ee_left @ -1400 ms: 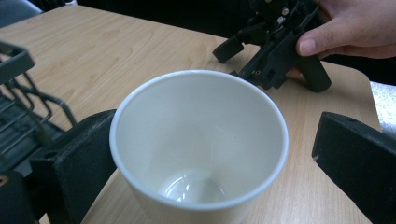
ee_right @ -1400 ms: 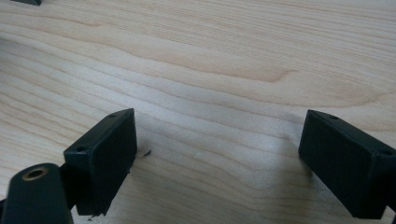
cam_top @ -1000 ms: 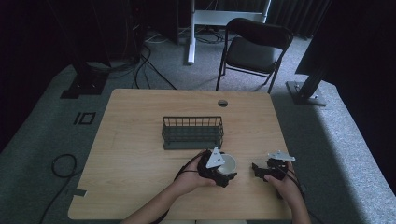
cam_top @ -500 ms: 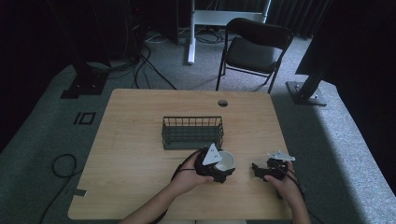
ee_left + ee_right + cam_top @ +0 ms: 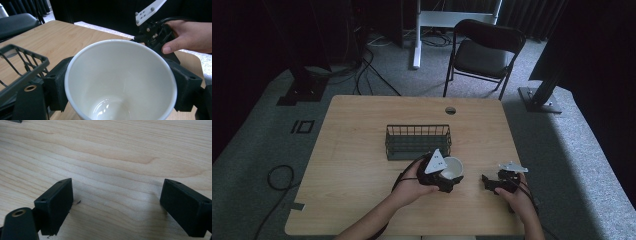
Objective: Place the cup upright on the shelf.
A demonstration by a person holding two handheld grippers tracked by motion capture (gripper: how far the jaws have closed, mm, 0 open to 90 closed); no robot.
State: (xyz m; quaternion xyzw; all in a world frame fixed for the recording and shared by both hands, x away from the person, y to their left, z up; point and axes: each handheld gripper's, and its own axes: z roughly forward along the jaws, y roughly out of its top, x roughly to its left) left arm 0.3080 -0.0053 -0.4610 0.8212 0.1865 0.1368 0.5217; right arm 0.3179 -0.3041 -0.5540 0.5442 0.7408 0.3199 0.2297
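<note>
A white cup (image 5: 454, 167) is clamped between the black jaws of my left gripper (image 5: 447, 176), just in front of the dark wire basket (image 5: 418, 141). In the left gripper view the cup (image 5: 120, 80) opens toward the camera and is empty, with a jaw pressed on each side of it and the left gripper (image 5: 120, 90) shut on it. The basket's corner (image 5: 22, 62) sits at the left of that view. My right gripper (image 5: 492, 183) rests low near the table's front right, and its jaws (image 5: 117, 205) stand wide apart over bare wood. It also shows (image 5: 155, 37) behind the cup, held by a hand.
The wooden table (image 5: 357, 150) has a round cable hole (image 5: 450, 110) near its far edge. A black folding chair (image 5: 484, 50) stands behind the table. Cables (image 5: 279, 175) lie on the floor at the left.
My left gripper has lifted the cup and carried it a little farther from the front edge, closer to the basket. The right gripper has stayed put.
</note>
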